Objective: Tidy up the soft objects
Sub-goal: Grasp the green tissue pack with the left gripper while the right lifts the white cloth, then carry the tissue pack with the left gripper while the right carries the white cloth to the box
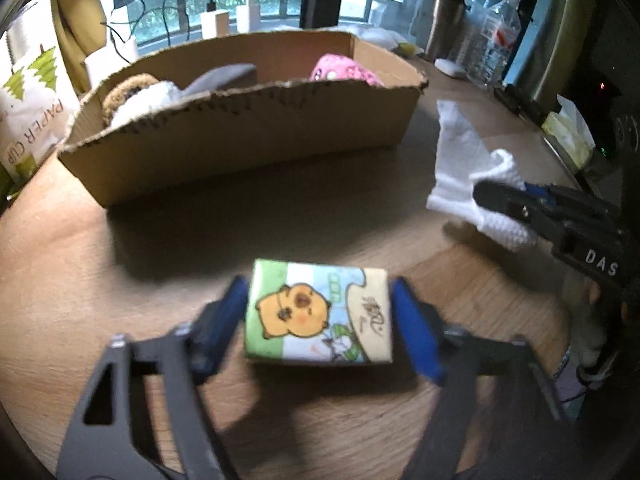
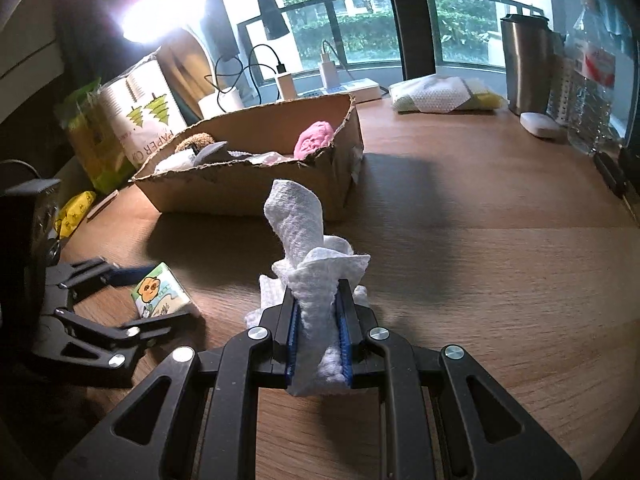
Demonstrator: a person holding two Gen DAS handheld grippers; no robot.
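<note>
White towelling, bunched and floppy, is what the right claw [image 2: 318,336] has hold of: a small cloth [image 2: 304,240] pinched between the blue pads [image 2: 344,336], jaws narrow and pressed into the fabric, one end standing up in a loose curl above the fingers and the rest spilling out to either side. It looks near weightless and fully limp; grabbed by a fold like this it will sag and trail, so any corner hanging low could drag on the desk [image 2: 480,264] or catch the ragged rim of the cardboard box [image 2: 248,192] on the way in. No risk of breakage, little risk of slipping, since the pile gives the pads something to bite. Left claw [image 1: 320,312] sits around a small tissue pack [image 1: 318,314] lying flat on the desk in front of the box, cartoon animal on its wrapper. Jaws stand part-way, one blue pad on each short side; the near-side pad seems to touch the pack, the other shows a sliver of gap, so I judge it not yet gripped. The pack should be light and squashy under a slick plastic film: it will dent rather than resist, and the film may slide, so squeezing across the middle of the two sides, as lined up now, seems right. Box already holds a pink plush [image 1: 344,70], a grey piece and something brown and woolly.
</note>
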